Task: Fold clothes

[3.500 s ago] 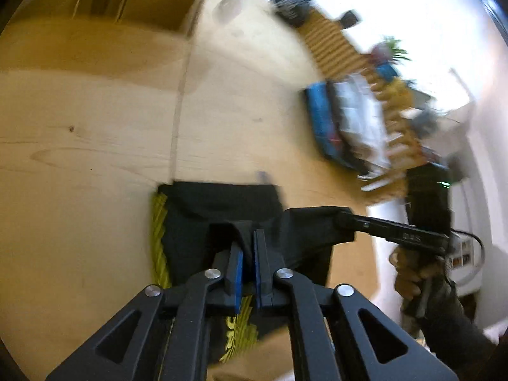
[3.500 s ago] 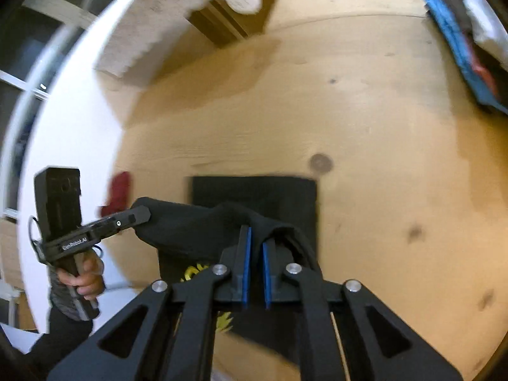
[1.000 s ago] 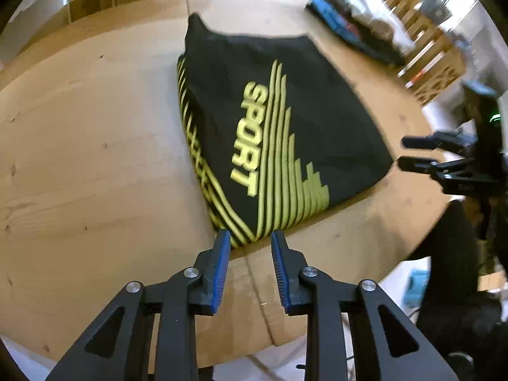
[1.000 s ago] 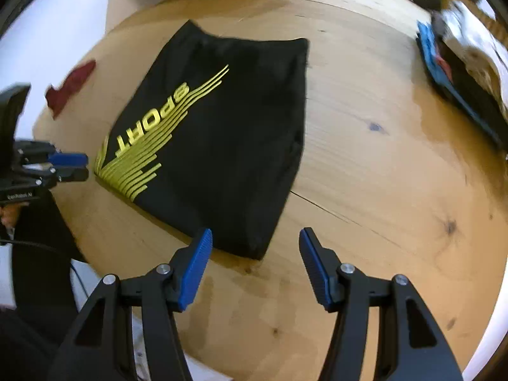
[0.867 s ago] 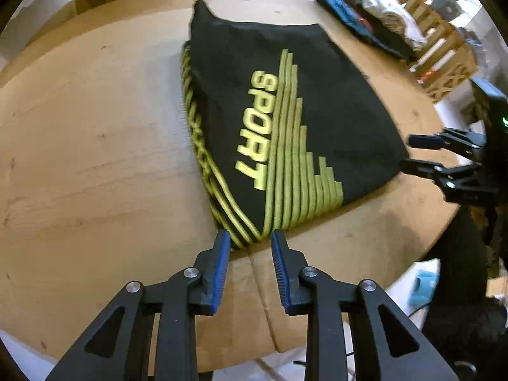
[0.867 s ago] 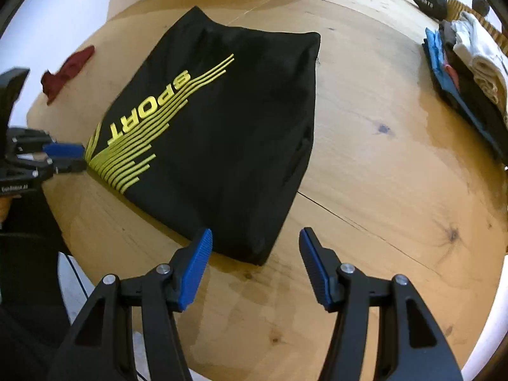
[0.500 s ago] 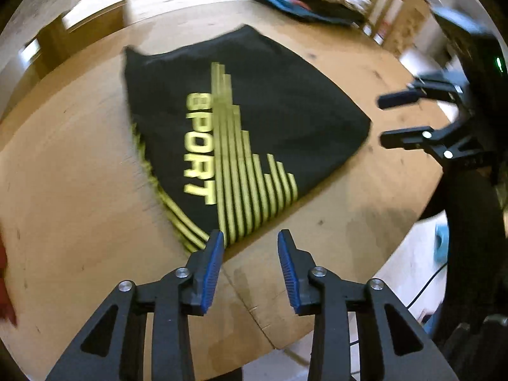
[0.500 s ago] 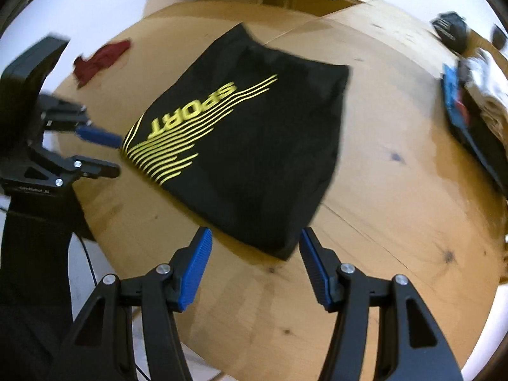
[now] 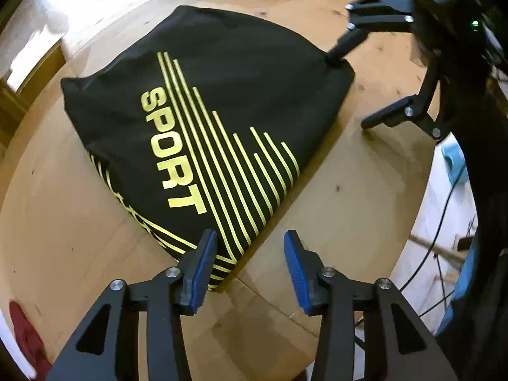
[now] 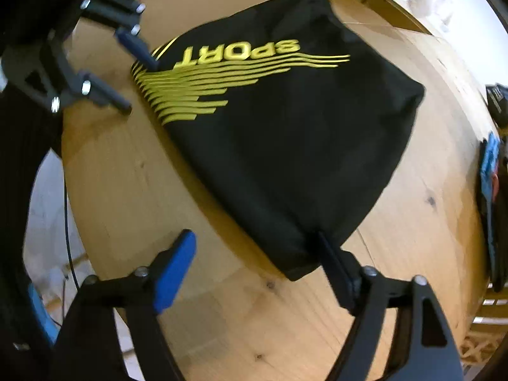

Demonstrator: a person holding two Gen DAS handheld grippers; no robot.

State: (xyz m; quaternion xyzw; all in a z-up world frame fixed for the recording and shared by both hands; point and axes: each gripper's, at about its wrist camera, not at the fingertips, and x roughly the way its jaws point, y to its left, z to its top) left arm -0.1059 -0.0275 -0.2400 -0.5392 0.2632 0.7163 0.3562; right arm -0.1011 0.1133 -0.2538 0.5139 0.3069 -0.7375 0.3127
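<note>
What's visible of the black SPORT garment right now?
The black garment lies folded flat into a rough rectangle on the wooden table, smooth knit-looking fabric with yellow SPORT lettering and stepped yellow stripes on top. The left gripper and right gripper both stand open at its two near corners, one finger of each over the fabric; neither is clamped on it.

Black tool (image 9: 250, 266), seemingly blue pads (image 9: 203, 270)
</note>
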